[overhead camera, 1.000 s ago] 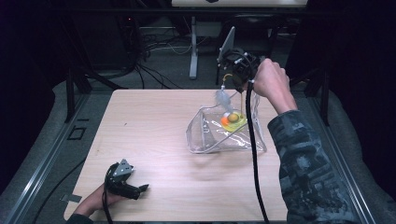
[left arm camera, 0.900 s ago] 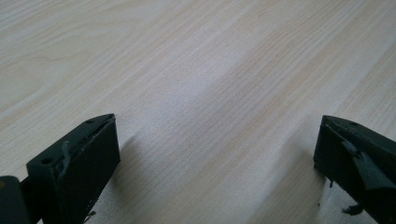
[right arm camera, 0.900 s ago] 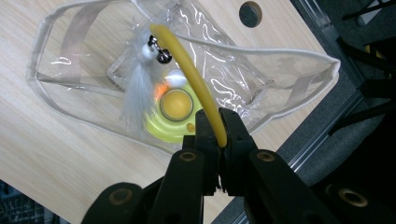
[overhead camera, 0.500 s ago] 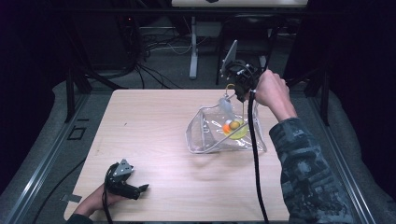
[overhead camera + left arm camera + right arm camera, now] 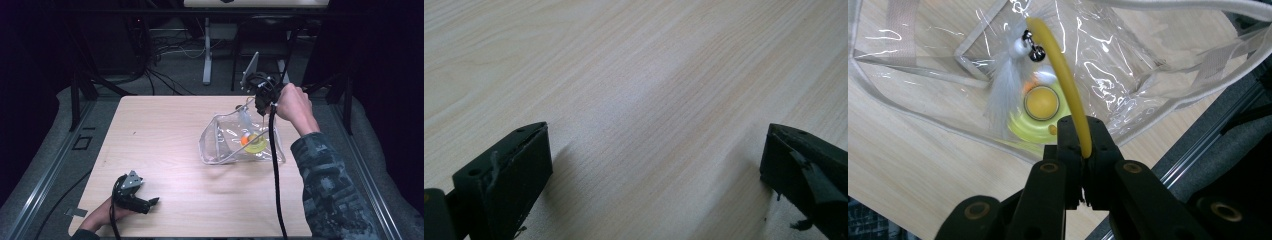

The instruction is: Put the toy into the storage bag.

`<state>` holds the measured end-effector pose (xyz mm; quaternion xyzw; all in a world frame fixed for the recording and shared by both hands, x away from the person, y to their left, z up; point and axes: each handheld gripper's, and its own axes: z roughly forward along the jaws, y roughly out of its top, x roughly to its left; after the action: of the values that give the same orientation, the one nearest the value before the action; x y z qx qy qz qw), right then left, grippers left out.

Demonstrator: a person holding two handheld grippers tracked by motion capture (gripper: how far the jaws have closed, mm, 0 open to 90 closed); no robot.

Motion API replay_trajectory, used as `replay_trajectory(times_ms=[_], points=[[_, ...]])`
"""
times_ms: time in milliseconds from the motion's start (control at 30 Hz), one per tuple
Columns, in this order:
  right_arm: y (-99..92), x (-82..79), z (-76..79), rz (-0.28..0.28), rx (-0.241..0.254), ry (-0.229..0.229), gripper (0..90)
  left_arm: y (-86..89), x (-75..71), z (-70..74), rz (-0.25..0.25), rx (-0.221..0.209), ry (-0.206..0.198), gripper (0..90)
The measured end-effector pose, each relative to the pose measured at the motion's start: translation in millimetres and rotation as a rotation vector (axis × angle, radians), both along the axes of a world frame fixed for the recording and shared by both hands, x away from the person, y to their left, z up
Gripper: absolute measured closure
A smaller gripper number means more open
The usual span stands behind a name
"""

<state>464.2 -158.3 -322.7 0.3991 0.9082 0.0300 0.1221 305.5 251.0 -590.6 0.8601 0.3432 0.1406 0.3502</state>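
A clear plastic bag [image 5: 220, 145] stands open on the right half of the wooden table [image 5: 165, 135]. Inside it lies a cat toy: a yellow-green disc with an orange ball [image 5: 252, 142]. A thin yellow rod [image 5: 1063, 75] arches up from the toy, carrying a white feather [image 5: 1002, 95] and a small bell [image 5: 1035, 50]. My right gripper [image 5: 1082, 131] is shut on the rod's near end and hangs over the bag's mouth, jaws pointing down [image 5: 261, 102]. My left gripper [image 5: 149, 202] rests on the table at the front left, open, with bare wood between its jaws [image 5: 656, 155].
The bag's grey-trimmed rim [image 5: 1168, 5] and strap sit close under the right gripper. The table's right edge and a metal rail [image 5: 372, 185] lie just beyond the bag. Cables and a stand leg [image 5: 206, 55] cover the floor behind the table.
The right hand has come down over the bag with the rod, and the toy now sits lower inside. The left gripper has stayed put.
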Motion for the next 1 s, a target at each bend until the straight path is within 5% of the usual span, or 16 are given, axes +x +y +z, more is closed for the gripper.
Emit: replay_trajectory(times_ms=[467,1000], points=[[-11.5,-0.3,-24.5,-0.018,0.001,0.020,87.4,0.0,0.0,0.0,0.000,0.000,0.000,0.2],[-7.9,1.6,-35.3,-0.008,-0.001,0.036,87.4,0.0,0.1,0.0,-0.001,0.000,-0.001,0.1]])
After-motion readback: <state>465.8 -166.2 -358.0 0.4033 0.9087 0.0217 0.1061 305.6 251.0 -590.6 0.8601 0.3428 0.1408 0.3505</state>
